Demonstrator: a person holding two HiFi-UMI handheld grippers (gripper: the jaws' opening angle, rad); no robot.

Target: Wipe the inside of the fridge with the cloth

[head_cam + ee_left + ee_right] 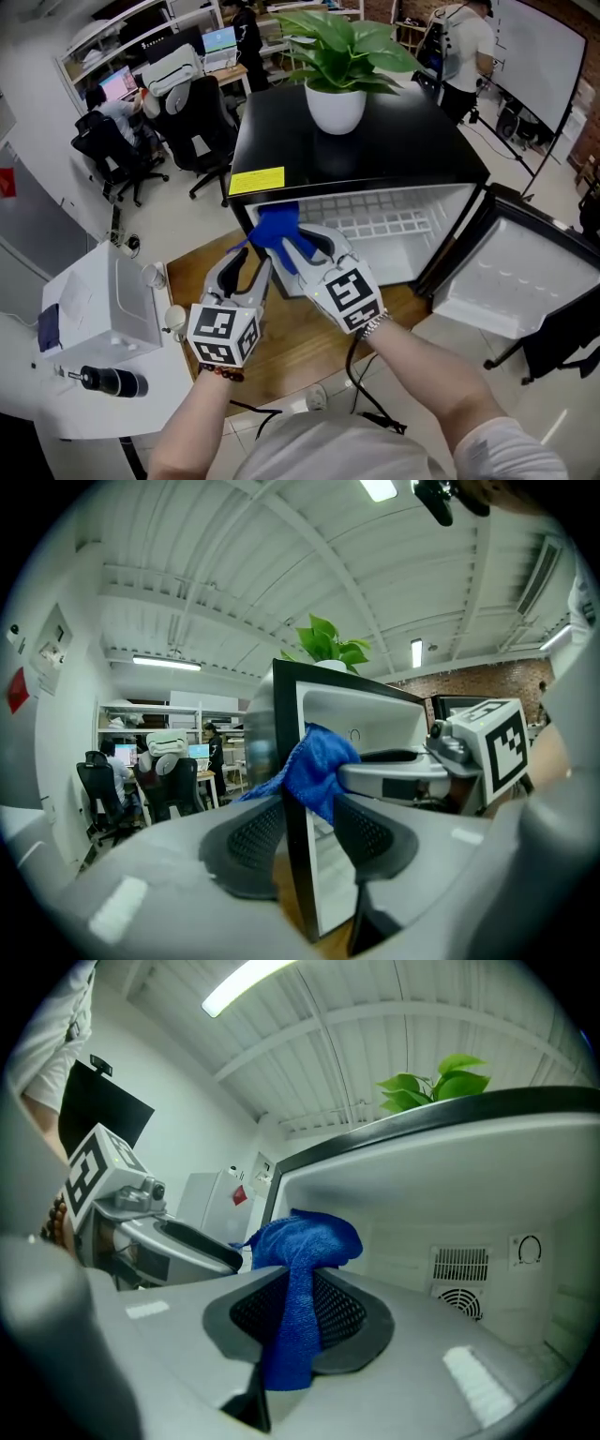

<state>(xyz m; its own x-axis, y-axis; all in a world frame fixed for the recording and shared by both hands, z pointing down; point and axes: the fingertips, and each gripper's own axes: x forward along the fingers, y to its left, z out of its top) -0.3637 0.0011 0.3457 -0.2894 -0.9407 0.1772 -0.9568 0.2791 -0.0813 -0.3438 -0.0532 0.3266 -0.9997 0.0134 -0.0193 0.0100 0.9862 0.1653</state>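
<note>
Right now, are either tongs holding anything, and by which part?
Right tongs pinch the blue cloth at its bunched middle; left tongs open, holding nothing.

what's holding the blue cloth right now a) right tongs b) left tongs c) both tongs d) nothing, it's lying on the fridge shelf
a: the right tongs are clamped on the blue cloth, which hangs down between their pads, while the left tongs stand open beside it and are not gripping it.

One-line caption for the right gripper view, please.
Right gripper, shut on a blue cloth, faces the white interior of the open fridge, plant on top.
</note>
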